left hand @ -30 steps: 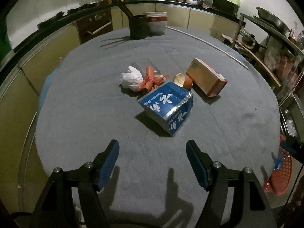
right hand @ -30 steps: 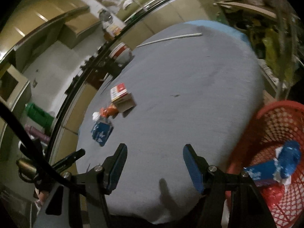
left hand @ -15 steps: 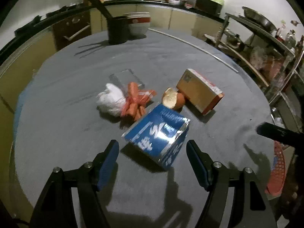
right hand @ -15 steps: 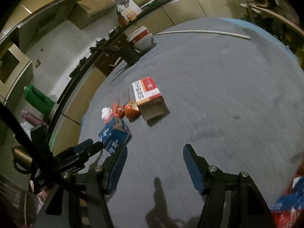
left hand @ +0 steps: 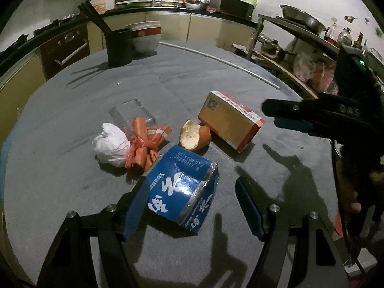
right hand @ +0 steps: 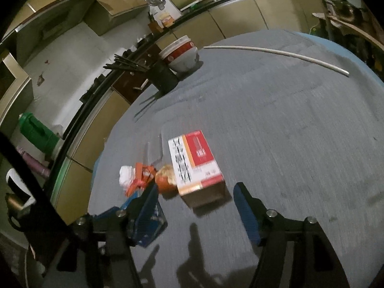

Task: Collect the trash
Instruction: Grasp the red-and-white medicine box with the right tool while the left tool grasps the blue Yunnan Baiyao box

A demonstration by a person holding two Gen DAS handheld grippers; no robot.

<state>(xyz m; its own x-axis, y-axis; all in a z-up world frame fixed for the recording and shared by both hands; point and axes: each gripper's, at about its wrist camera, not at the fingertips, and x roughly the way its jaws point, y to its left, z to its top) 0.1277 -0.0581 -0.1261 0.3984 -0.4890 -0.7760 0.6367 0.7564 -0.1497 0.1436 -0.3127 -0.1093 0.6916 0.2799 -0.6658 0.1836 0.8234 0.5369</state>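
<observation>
Left wrist view: left gripper (left hand: 192,206) has closed in around the blue carton (left hand: 183,189), jaws open, seemingly not yet gripping; right gripper (right hand: 195,204), empty, jaws just widening, nears the box (right hand: 195,168).

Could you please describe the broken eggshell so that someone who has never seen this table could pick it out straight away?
On the round grey table, look at the small cluster of rubbish near the middle. The eggshell lies between the tan and red carton and the orange wrappers, just beyond the blue carton. It is the only rounded piece: a brown half shell with a jagged rim and pale inside.
</observation>
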